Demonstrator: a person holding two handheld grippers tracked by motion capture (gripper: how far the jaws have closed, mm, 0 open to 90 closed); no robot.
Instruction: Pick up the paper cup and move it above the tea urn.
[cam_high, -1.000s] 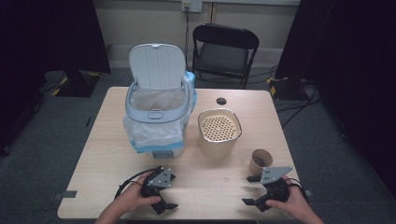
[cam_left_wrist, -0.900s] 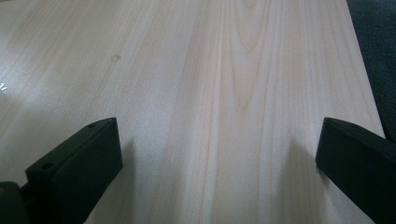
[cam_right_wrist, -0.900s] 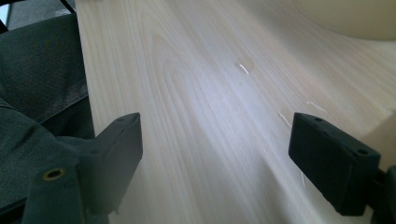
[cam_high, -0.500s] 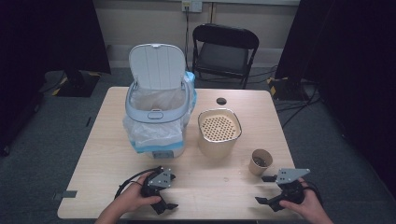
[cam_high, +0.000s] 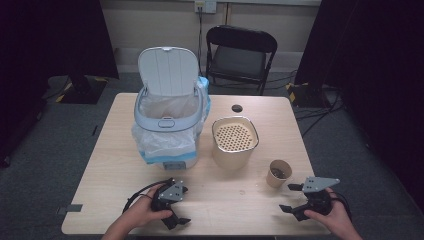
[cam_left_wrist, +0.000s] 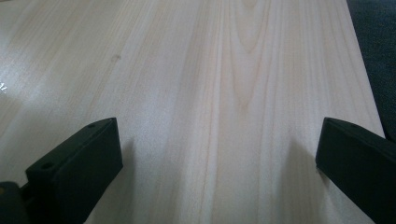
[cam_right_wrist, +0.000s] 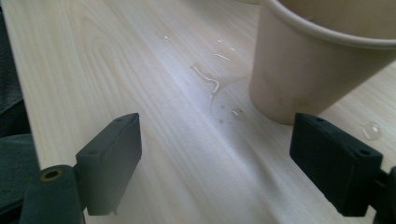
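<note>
A brown paper cup (cam_high: 278, 173) stands on the wooden table (cam_high: 115, 150) at the front right, with something dark inside. In the right gripper view the cup (cam_right_wrist: 308, 65) rises just beyond the right jaw, and water drops (cam_right_wrist: 212, 86) lie on the wood beside it. My right gripper (cam_high: 288, 198) is below and slightly right of the cup, apart from it and open, with only bare table (cam_right_wrist: 140, 56) between its jaws. My left gripper (cam_high: 184, 205) rests near the front edge, left of centre. It is open too, and the left gripper view has only bare wood (cam_left_wrist: 219, 70) between the jaws.
A white bin (cam_high: 167, 125) with its lid up and a plastic liner stands at the back left. A beige pot with a perforated insert (cam_high: 235, 142) sits in the middle. A small black disc (cam_high: 237, 108) lies near the far edge. A folding chair (cam_high: 240, 55) stands behind the table.
My right gripper has slid to the right along the front edge, away from under the cup. The cup and the left gripper have stayed where they were.
</note>
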